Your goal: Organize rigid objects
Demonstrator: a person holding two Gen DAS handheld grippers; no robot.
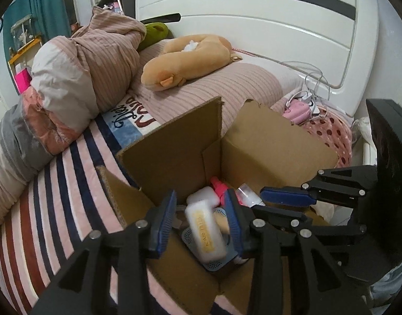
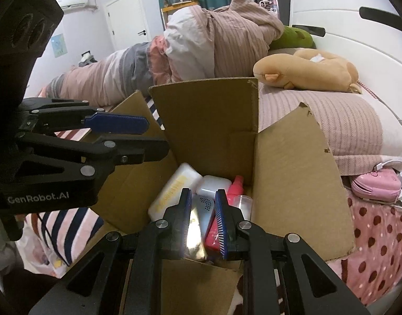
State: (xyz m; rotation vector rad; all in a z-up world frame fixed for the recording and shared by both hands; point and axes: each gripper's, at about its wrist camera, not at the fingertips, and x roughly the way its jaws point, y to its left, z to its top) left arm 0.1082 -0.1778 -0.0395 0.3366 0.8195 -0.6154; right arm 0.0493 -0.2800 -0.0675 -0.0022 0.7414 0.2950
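An open cardboard box (image 1: 174, 136) (image 2: 206, 110) stands on the bed. My left gripper (image 1: 201, 195) (image 2: 159, 136) hangs over it, open. A white bottle with a yellow label (image 1: 206, 231) (image 2: 174, 191) shows blurred between the fingers, clear of both pads, and lies in the box against its left wall. My right gripper (image 2: 203, 193) (image 1: 258, 202) reaches in beside it, shut on a flat shiny gold thing (image 2: 195, 233). Inside the box lie a grey perforated device (image 1: 216, 265) (image 2: 204, 204), a white case (image 2: 214, 186), a pink spray bottle (image 2: 236, 186) and a clear cup (image 2: 244, 202).
The box flaps stand up on all sides. A tan plush toy (image 1: 185, 60) and a heaped pink duvet (image 1: 82, 60) lie behind the box. A pink case with white cables (image 2: 376, 186) sits at the right, below the white headboard (image 1: 253, 26).
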